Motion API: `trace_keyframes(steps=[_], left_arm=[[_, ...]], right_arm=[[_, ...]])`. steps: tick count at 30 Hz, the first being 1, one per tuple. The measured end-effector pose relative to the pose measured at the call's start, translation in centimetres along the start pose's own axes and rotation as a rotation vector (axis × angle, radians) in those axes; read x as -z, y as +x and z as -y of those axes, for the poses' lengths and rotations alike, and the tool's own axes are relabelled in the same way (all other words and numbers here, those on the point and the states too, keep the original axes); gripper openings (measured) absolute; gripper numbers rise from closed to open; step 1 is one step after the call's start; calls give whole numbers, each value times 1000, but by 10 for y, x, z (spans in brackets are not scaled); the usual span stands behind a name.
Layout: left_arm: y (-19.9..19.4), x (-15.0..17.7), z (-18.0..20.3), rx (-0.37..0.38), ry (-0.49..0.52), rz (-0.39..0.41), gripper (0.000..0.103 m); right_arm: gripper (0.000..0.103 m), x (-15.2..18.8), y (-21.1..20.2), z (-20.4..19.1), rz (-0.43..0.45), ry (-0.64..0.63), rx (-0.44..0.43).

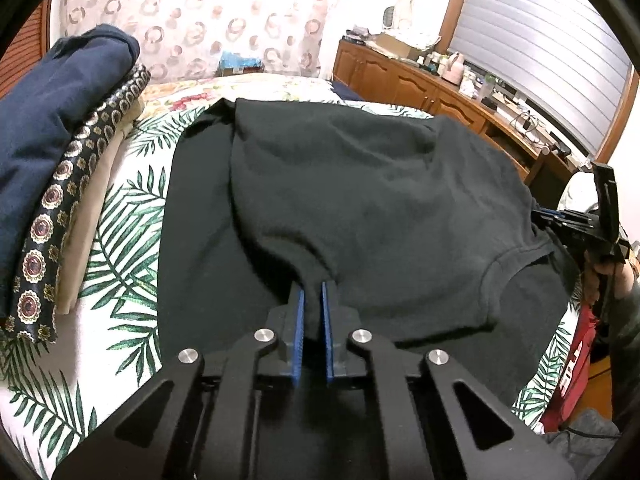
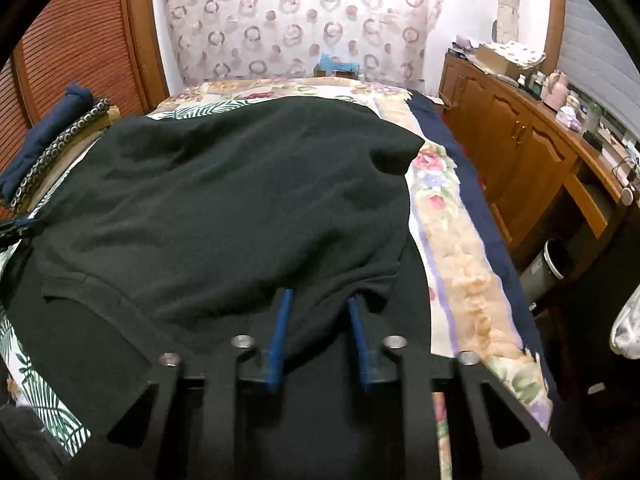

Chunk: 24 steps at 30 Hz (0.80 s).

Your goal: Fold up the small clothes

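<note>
A dark shirt (image 1: pixel 360 184) lies spread on the bed, its collar toward me and its upper layer lifted in a hump. My left gripper (image 1: pixel 313 292) is shut on a fold of the shirt near the left shoulder, blue pads almost together. My right gripper (image 2: pixel 319 300) has a bunched fold of the dark shirt (image 2: pixel 224 184) between its blurred blue pads, and wrinkles pull toward them. The left wrist view shows the right gripper (image 1: pixel 560 215) at the far right, the shirt's edge drawn to a point into it. The left gripper (image 2: pixel 18 226) shows at the left edge of the right wrist view.
A stack of folded clothes (image 1: pixel 48 140), navy on top, sits on the bed's left side over the palm-leaf sheet (image 1: pixel 128 220). Wooden cabinets (image 2: pixel 520 152) with clutter on top run along the right, a bin (image 2: pixel 548 264) below them. A person's hand (image 1: pixel 600 276) holds the right gripper.
</note>
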<state>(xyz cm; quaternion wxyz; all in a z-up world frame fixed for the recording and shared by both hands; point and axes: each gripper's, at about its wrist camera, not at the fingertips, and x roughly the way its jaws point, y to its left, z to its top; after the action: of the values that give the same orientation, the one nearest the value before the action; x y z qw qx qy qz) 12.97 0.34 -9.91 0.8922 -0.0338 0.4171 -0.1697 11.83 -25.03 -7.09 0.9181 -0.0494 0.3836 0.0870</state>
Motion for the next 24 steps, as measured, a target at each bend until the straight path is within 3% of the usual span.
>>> trace_keyframes(steps=[3, 11, 16, 20, 24], left_arm=[[-10, 0, 4, 10, 0, 43, 7], [-60, -3, 14, 66, -5, 161, 7], [-82, 4, 11, 98, -36, 190, 7], [-99, 17, 10, 109, -59, 204, 7], [-98, 36, 9, 91, -71, 181, 7]], right_arm=[[6, 0, -6, -1, 39, 2, -9], [5, 11, -55, -6, 173, 5, -25], [5, 21, -91, -7, 222, 1, -47], [5, 33, -111, -9, 234, -4, -71], [5, 48, -108, -9, 187, -22, -76]])
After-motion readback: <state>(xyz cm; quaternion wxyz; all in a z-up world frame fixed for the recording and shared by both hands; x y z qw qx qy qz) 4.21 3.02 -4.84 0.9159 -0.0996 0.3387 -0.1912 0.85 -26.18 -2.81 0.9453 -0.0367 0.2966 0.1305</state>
